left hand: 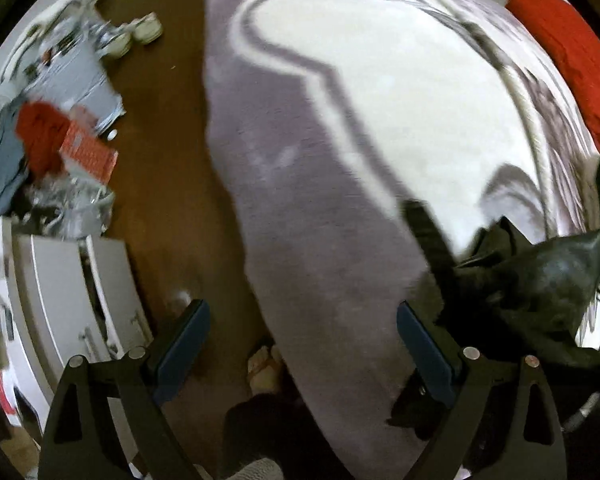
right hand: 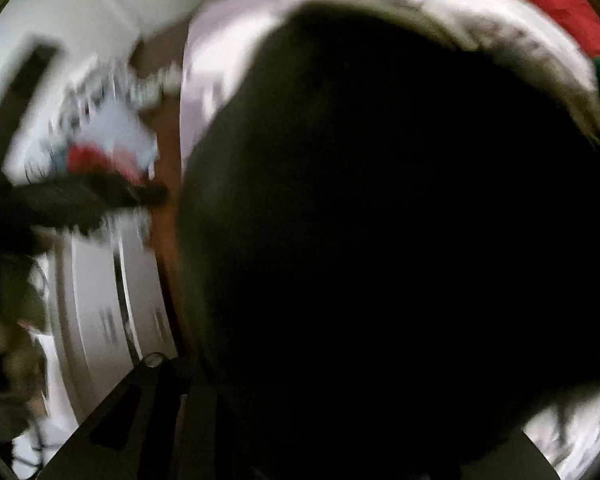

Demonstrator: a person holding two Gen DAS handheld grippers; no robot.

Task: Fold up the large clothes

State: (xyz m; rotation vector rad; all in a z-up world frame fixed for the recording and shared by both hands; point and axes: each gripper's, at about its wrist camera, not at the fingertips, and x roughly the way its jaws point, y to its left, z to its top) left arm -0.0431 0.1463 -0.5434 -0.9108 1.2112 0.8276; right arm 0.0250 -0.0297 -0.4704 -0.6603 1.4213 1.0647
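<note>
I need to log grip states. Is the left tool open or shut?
Open: the left tool has its two blue fingers spread wide apart, with only rug between them.

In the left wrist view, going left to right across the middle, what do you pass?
Clutter pile with a red cloth → brown floor → lilac bedspread with its white patch → black garment → red-orange fabric at the far edge.
</note>
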